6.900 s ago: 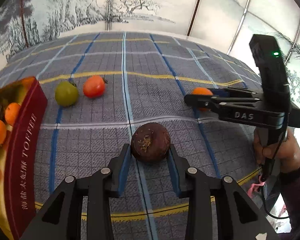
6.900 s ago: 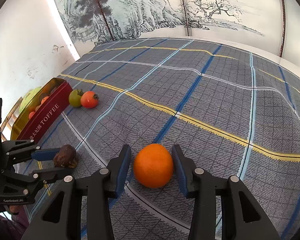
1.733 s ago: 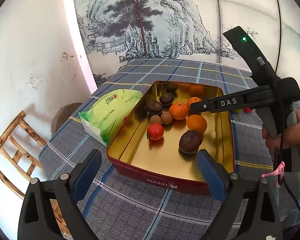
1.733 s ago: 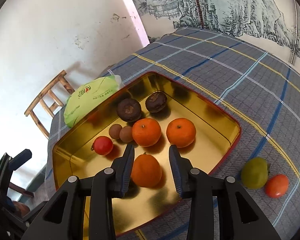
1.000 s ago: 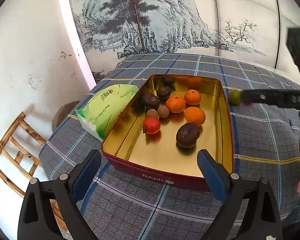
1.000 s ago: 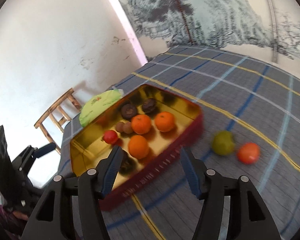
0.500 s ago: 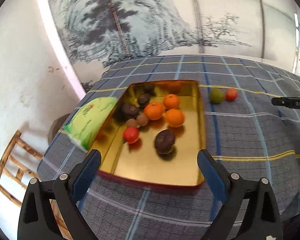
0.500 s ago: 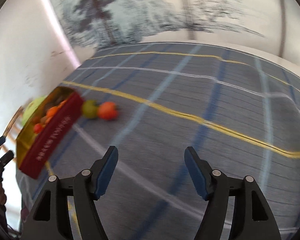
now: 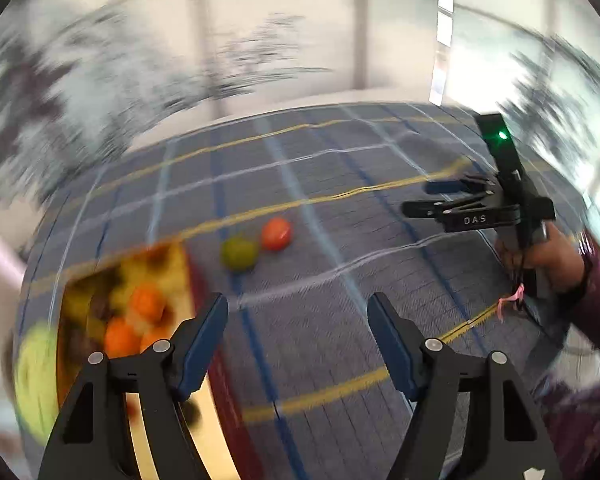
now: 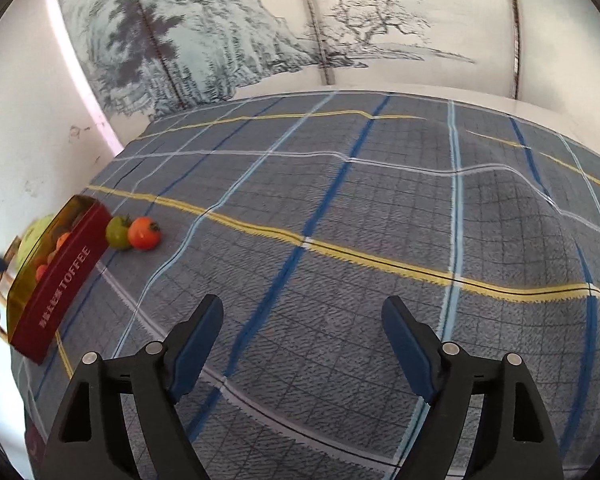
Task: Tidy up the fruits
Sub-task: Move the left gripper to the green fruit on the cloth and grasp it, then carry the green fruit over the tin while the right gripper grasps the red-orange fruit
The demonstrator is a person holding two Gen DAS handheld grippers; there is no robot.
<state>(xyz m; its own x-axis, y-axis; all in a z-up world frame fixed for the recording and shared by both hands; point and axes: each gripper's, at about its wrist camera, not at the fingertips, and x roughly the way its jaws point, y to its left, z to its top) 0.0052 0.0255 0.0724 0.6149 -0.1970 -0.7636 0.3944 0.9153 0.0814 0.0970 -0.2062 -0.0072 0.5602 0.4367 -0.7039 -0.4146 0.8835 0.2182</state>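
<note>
A green tomato (image 9: 239, 253) and a red tomato (image 9: 276, 233) lie side by side on the checked tablecloth, just right of the red toffee tin (image 9: 198, 288). The tin holds several oranges and dark fruits, blurred here. My left gripper (image 9: 298, 332) is open and empty, above the cloth at the tin's right edge. In the right wrist view the green tomato (image 10: 117, 232) and red tomato (image 10: 143, 233) sit beside the tin (image 10: 56, 284) at far left. My right gripper (image 10: 302, 338) is open and empty over bare cloth; it also shows in the left wrist view (image 9: 440, 200).
A green packet (image 9: 32, 380) lies left of the tin, near the table edge. A painted screen (image 10: 260, 28) stands behind the table. The cloth (image 10: 380, 220) has raised folds on the right. The left wrist view is motion-blurred.
Both grippers have swung away from the tin toward the open cloth. The left view now faces the two tomatoes; the tin has slid to its lower left. Both stay open.
</note>
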